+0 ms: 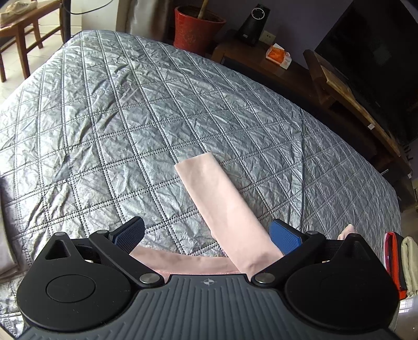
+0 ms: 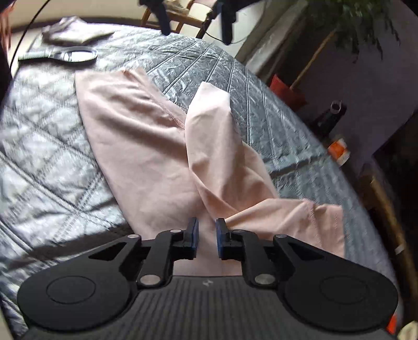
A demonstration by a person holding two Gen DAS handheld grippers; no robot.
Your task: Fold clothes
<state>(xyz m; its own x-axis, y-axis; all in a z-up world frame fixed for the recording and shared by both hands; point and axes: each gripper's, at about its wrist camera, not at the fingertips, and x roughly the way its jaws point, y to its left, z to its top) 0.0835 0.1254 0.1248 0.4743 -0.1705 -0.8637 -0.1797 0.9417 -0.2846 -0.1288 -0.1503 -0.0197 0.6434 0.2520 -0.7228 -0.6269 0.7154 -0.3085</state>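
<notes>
A pale pink garment (image 2: 135,136) lies on the grey quilted bed (image 2: 39,146). One sleeve (image 2: 216,141) rises from the bed toward my right gripper (image 2: 207,236), whose jaws are nearly shut on a bunched fold of the pink cloth. In the left wrist view the pink sleeve (image 1: 222,198) stretches across the quilt (image 1: 104,125). My left gripper (image 1: 207,235) is wide open above the garment's edge and holds nothing. The left gripper also shows at the top of the right wrist view (image 2: 196,18).
A folded grey cloth (image 2: 70,34) and a round mirror (image 2: 75,55) lie at the bed's far end. A dark wooden cabinet (image 1: 352,104), a red pot (image 1: 194,28), a speaker (image 1: 254,23) and a wooden chair (image 1: 18,28) stand beside the bed.
</notes>
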